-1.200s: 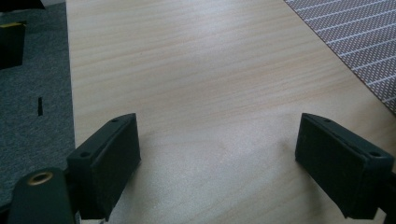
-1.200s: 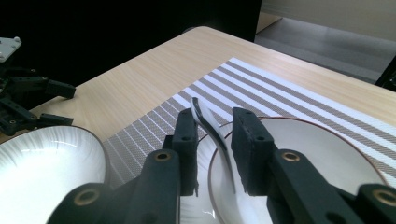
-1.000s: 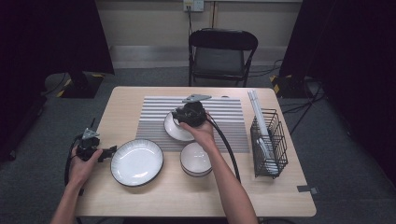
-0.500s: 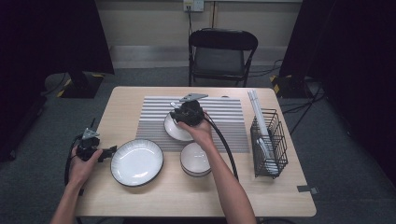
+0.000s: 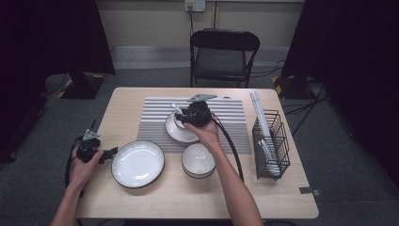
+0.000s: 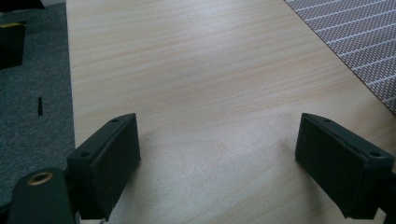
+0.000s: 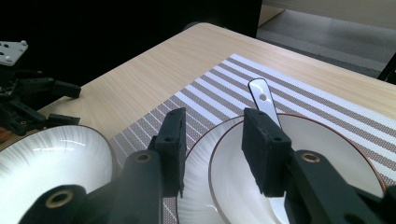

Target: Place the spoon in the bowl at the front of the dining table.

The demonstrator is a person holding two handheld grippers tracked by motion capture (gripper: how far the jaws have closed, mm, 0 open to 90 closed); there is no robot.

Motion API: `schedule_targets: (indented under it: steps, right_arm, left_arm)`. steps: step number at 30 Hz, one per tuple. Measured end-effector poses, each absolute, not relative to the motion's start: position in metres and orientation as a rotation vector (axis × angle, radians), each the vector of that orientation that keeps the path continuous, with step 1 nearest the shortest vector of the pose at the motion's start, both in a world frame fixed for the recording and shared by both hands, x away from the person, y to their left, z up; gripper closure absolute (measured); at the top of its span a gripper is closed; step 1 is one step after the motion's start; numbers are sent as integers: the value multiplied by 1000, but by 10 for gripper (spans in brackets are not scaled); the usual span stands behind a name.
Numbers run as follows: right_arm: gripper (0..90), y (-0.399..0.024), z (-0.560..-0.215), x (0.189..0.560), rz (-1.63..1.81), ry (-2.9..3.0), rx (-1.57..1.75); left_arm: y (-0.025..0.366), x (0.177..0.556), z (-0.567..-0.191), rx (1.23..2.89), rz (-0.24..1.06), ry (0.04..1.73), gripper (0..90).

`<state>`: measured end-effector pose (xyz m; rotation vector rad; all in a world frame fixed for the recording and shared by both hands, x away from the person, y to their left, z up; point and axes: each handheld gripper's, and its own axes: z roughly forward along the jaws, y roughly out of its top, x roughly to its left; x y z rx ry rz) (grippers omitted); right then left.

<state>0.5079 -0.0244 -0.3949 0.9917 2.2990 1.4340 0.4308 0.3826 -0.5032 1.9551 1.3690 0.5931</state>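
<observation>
A shallow white dish with a brown rim lies on the striped mat, and a white spoon rests in it. My right gripper is low over the dish. In the right gripper view its jaws straddle the near rim of the dish, and the spoon's handle points away behind them. These jaws have just been opening, and the pads stand clear of the rim between them. My left gripper rests at the table's left edge, open over bare wood.
A large white plate with a dark rim lies at the front left, with a white bowl to its right. A black wire rack stands at the right side. A folding chair is behind the table.
</observation>
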Motion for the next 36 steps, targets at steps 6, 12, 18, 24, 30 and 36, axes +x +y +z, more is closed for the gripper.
schedule_targets:
  steps: [6,12,18,24,30,36]
  right_arm:
    - [554,-33,-392,501,1445,2295,994]
    - [543,-45,-388,495,1463,2300,982]
    - [527,-53,-386,487,1467,2283,981]
    - [518,-60,-387,486,1420,2319,974]
    - [498,-70,-385,478,1443,2285,1027]
    - [484,-83,-381,470,1454,2246,1051]
  left_arm:
    - [383,431,-503,1955,593,1369,134]
    - [383,431,-503,1955,593,1369,134]
    - [383,431,-503,1957,595,1371,134]
    - [383,431,-503,1955,592,1369,133]
    - [383,431,-503,1955,593,1369,134]
    - [383,431,-503,1954,593,1369,133]
